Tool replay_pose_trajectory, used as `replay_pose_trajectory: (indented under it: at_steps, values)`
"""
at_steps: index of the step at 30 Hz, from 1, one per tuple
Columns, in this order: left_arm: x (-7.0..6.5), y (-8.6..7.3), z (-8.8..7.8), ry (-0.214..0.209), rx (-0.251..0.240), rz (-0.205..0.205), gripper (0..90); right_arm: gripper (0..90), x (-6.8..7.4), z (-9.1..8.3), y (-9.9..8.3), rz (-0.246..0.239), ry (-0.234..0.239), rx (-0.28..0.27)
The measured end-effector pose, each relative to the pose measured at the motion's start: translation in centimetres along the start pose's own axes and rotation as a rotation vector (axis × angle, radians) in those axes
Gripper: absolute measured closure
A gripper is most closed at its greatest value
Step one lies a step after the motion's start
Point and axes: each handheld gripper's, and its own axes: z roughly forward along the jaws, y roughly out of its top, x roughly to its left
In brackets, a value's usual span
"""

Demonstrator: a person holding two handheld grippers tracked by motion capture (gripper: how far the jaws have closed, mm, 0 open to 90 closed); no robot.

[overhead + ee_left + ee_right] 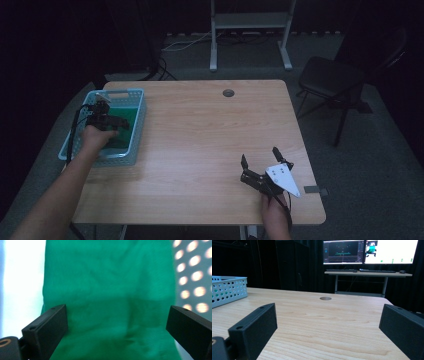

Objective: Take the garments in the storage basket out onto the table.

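Left hand-held gripper point(120, 122), jaws wide apart, hangs over blurred green cloth point(110, 290) in the basket point(137, 127); right hand-held gripper point(260, 157) gapes empty.

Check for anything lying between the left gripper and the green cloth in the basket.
Nothing visible does. The left gripper hangs open inside the light blue basket, its fingers spread over the green cloth with only bare fabric between them. The right gripper rests open across the table.

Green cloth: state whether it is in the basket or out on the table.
In. The green cloth lies inside the pale blue basket, with the open left gripper just above it.
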Motion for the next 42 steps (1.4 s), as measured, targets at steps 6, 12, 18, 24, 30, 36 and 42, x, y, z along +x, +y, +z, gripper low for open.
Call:
replay_pose_trajectory:
  at_steps: [6,12,18,24,30,36,42]
  values:
    - [0.1,-0.5,0.6,-0.005,0.012,0.005,3.4,0.9,0.0,0.0,0.0,0.0,0.002,0.0]
    - [-0.3,-0.5,1.0,0.024,0.037,0.047,3.4,0.9,0.0,0.0,0.0,0.0,0.004,0.0]
    - [-1.0,-0.8,1.4,0.069,0.047,0.094,2.5,0.9,0.0,0.0,0.0,0.0,0.01,0.0]
    - [-1.1,-0.7,1.4,0.077,0.063,0.087,2.8,0.9,0.0,0.0,0.0,0.0,0.016,0.001]
    - [-1.4,-0.6,0.5,0.086,0.057,0.079,22.9,1.0,-0.1,0.0,0.0,0.001,0.02,0.001]
    - [-1.2,-0.8,0.0,0.072,0.042,0.112,61.6,0.9,0.0,0.0,0.0,0.0,0.021,-0.001]
    - [-0.7,-0.6,-0.1,0.041,0.051,0.105,66.0,0.9,0.0,0.0,0.0,-0.001,0.02,-0.001]
